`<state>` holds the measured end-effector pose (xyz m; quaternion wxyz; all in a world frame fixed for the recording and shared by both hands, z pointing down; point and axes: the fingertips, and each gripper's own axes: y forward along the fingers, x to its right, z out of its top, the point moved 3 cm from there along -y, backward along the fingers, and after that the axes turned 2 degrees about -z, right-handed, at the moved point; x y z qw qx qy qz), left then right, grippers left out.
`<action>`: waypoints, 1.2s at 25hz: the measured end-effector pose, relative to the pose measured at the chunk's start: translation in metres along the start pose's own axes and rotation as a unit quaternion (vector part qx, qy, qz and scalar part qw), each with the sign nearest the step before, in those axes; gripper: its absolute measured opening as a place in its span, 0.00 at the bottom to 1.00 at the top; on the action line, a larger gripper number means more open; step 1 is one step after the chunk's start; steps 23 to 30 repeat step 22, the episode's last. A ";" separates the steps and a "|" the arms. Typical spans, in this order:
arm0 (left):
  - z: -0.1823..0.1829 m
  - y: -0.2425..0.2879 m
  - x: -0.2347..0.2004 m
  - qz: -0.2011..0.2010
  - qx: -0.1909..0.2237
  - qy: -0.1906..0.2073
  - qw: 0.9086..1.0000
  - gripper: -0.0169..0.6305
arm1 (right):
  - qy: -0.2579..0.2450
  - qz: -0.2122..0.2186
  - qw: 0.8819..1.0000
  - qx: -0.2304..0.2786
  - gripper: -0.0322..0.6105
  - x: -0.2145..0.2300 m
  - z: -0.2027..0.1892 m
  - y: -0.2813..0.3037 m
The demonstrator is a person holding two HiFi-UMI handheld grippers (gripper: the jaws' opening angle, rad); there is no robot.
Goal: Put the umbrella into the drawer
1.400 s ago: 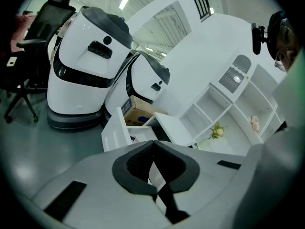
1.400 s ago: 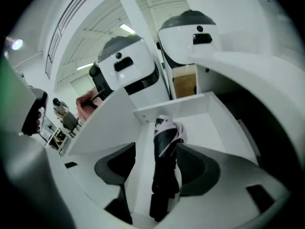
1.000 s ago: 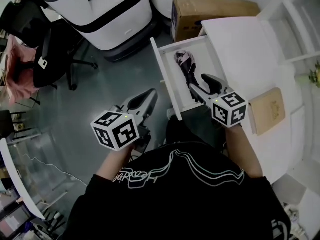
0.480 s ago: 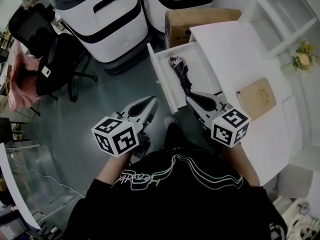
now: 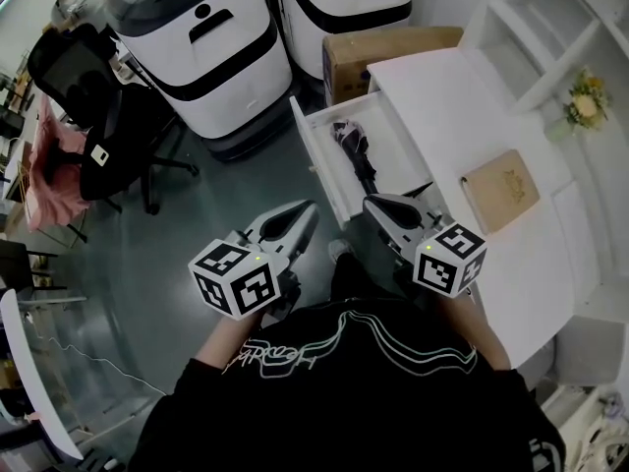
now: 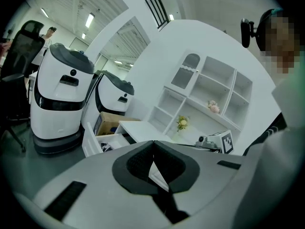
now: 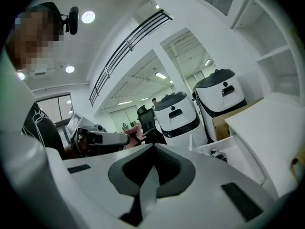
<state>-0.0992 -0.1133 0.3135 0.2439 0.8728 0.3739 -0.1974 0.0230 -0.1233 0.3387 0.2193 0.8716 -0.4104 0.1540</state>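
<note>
The dark folded umbrella (image 5: 355, 149) lies lengthwise inside the open white drawer (image 5: 319, 155) of the desk. My right gripper (image 5: 371, 203) hovers just in front of the drawer's near end, shut with nothing in it. My left gripper (image 5: 307, 207) hangs to the drawer's left over the floor, also shut and holding nothing. In the left gripper view, the jaws (image 6: 153, 141) meet tip to tip, with the drawer (image 6: 91, 140) low and far left. The right gripper view shows its jaws (image 7: 153, 146) closed, the umbrella (image 7: 218, 154) small beyond them.
Two white machines (image 5: 211, 37) and a cardboard box (image 5: 388, 52) stand behind the drawer. A brown book (image 5: 503, 190) lies on the white desk (image 5: 462, 106), with shelves and flowers (image 5: 585, 106) further right. A black office chair (image 5: 88, 96) stands on the grey floor at left.
My right gripper was open over the drawer by the umbrella; it has drawn back toward the person and shut. The left gripper has risen too. The umbrella stays in the drawer.
</note>
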 end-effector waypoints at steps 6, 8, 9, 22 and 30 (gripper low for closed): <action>0.000 0.000 0.010 -0.004 0.002 0.005 1.000 0.06 | -0.003 0.004 1.000 0.004 0.11 -0.004 0.004 -0.003; 0.000 -0.001 0.011 -0.004 0.002 0.006 1.000 0.06 | -0.003 0.004 1.000 0.004 0.11 -0.006 0.003 -0.003; -0.001 -0.001 0.011 -0.004 0.002 0.006 1.000 0.06 | -0.003 0.003 1.000 0.003 0.11 -0.007 0.002 -0.002; -0.001 -0.003 0.014 -0.006 0.004 0.005 1.000 0.06 | -0.005 0.001 1.000 -0.004 0.11 -0.014 -0.003 -0.004; -0.001 -0.003 0.014 -0.006 0.004 0.005 1.000 0.06 | -0.005 0.001 1.000 -0.004 0.11 -0.014 -0.003 -0.004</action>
